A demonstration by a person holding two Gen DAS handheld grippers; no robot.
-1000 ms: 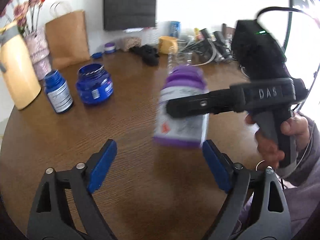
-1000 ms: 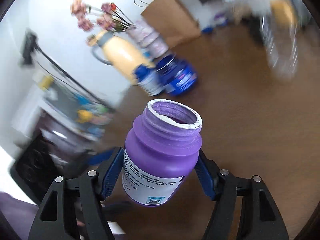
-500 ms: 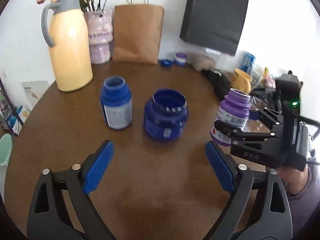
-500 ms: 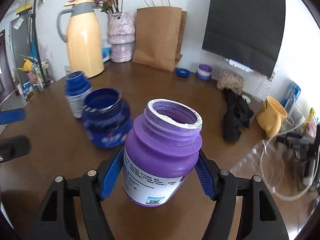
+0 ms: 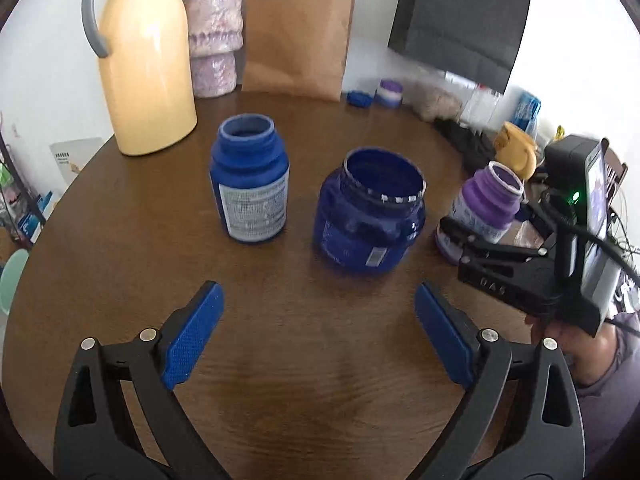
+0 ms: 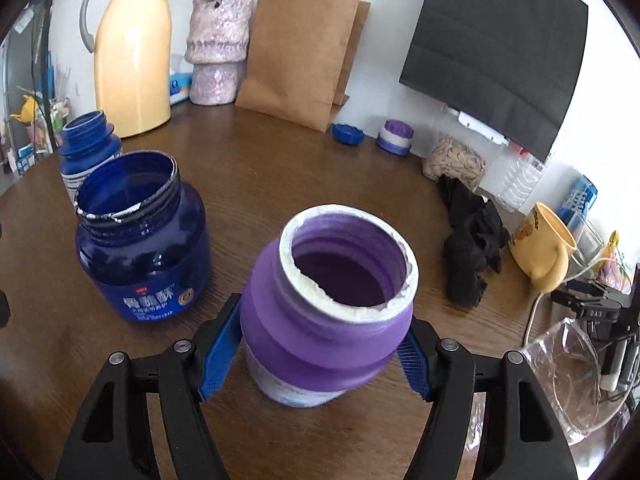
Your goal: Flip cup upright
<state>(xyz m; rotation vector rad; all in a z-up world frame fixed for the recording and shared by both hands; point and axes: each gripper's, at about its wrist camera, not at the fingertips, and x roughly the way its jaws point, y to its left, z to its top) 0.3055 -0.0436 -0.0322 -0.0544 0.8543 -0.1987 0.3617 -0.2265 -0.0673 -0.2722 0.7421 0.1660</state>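
A purple jar (image 6: 328,320) with an open mouth stands upright on the brown table, between the blue pads of my right gripper (image 6: 320,354), which is shut on it. The jar also shows in the left wrist view (image 5: 484,208), at the right, with the right gripper (image 5: 460,236) around its lower part. My left gripper (image 5: 318,336) is open and empty above the table's near side, in front of two upright blue jars.
A wide dark blue jar (image 5: 370,212) and a narrow blue bottle (image 5: 250,180) stand open at mid table. A yellow thermos (image 5: 144,56), pink vase (image 5: 214,36) and paper bag (image 5: 296,32) line the back. Black cloth (image 6: 472,248), a yellow cup (image 6: 544,248) and a clear container (image 6: 568,376) lie right.
The right gripper has turned the purple jar upright and lowered it to the table beside the wide blue jar. The left gripper pulled back and stayed open.
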